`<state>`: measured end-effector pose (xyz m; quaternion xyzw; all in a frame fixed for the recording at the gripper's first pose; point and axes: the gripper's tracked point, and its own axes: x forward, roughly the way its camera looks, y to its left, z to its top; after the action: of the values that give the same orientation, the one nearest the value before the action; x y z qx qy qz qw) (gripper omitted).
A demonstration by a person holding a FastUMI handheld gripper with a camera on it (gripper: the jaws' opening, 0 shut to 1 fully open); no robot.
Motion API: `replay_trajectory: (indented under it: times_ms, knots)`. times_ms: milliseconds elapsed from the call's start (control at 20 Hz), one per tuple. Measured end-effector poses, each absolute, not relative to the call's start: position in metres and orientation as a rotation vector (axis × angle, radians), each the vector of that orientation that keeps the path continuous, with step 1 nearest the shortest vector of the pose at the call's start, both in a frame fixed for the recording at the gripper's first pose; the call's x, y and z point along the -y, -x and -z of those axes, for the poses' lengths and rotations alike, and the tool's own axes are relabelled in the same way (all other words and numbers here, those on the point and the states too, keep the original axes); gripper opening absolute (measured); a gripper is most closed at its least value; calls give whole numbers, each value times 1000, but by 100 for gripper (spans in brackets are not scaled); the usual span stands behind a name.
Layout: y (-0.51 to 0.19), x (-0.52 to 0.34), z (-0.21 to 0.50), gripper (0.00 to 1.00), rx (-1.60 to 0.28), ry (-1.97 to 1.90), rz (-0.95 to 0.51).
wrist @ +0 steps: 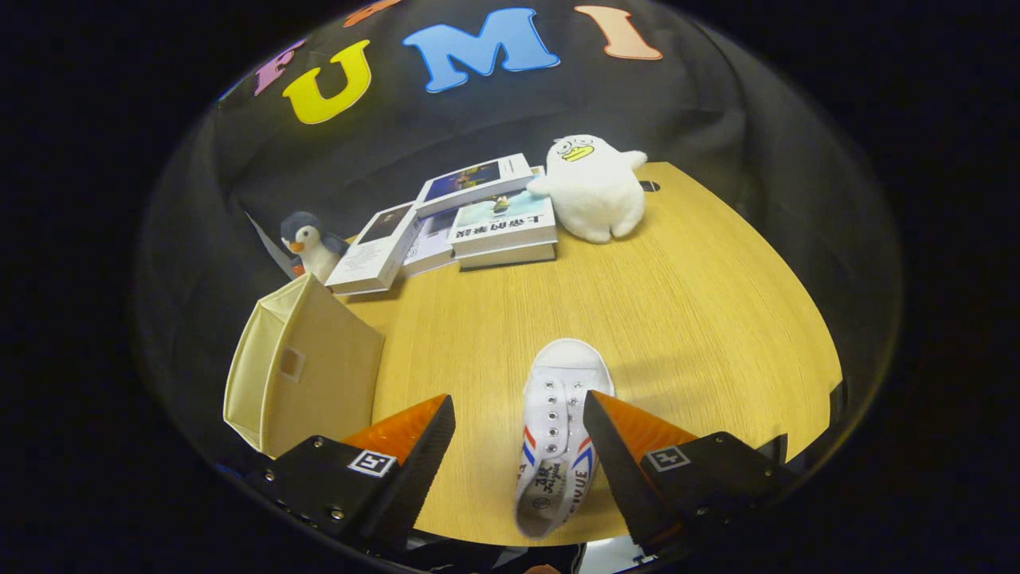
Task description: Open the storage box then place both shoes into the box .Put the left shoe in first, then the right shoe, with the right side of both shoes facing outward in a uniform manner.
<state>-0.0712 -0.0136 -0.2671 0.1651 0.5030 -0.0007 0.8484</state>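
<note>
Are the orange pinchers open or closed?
Open. The gripper has a wide gap between its fingers, and the white shoe lies in that gap, hugging one finger.

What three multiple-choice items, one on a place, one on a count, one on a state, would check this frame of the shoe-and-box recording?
1. Where does the white shoe lie?
A. Between the gripper's fingers, nearer the right one
B. Inside the storage box
C. On the books

2. How many plush toys are on the table?
A. One
B. Two
C. Three

3. How do the fingers stand?
A. Pressed on the shoe
B. Spread apart, holding nothing
C. Clamped on the box

Answers:
1 A: the shoe rests on the table in the gap, toe pointing away.
2 B: a penguin behind the beige storage box and a white duck beside the books.
3 B: there is a wide gap between the fingers.
</note>
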Motion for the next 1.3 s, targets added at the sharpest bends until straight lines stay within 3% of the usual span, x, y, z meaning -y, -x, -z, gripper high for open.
replay_trajectory:
  times_ms: [450, 800, 900, 1000, 1050, 1100, 1200, 1250, 1300]
  knots:
    - [105, 50, 318, 98, -1194, -275, 91]
    - [119, 47, 349, 98, -1282, -198, 77]
    - [118, 41, 352, 92, -1280, -206, 62]
    - [116, 32, 353, 76, -1287, -235, 39]
    - [115, 31, 353, 59, -1291, -236, 45]
    - [115, 31, 353, 50, -1291, -229, 45]
    - [114, 36, 351, 43, -1283, -211, 55]
    - [114, 35, 348, 29, -1281, -223, 46]
    - [114, 42, 344, 29, -1271, -226, 76]
